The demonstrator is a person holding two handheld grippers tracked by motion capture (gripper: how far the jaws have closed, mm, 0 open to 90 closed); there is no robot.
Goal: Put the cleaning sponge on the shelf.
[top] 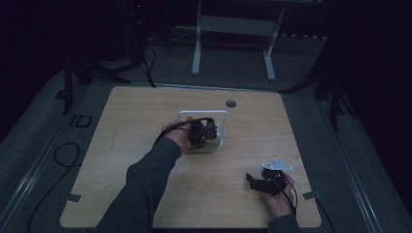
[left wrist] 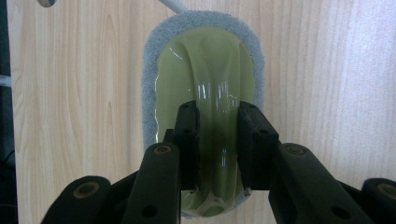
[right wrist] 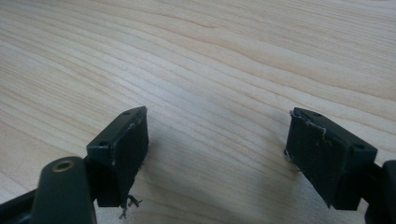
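I see my left gripper (left wrist: 218,135) with its jaws closed on the raised middle ridge of a green scrubber with a grey pad (left wrist: 205,70), which lies flat on the wooden counter (top: 145,116) near its middle, partly inside a white frame (top: 203,113) that looks like a small stand. My right gripper (right wrist: 217,140) has its jaws wide apart and holds nothing; it rests low over bare wood near the counter's front right corner. The risk, I think, is that the glossy green handle is smooth and soft, so the jaws may slide off it if I lift fast, or the pad may catch the white frame and drag it. Around the scrubber, the counter has much free room to the left and to the front. The round hole (top: 231,103) is behind it, and the right edge is close to my right gripper
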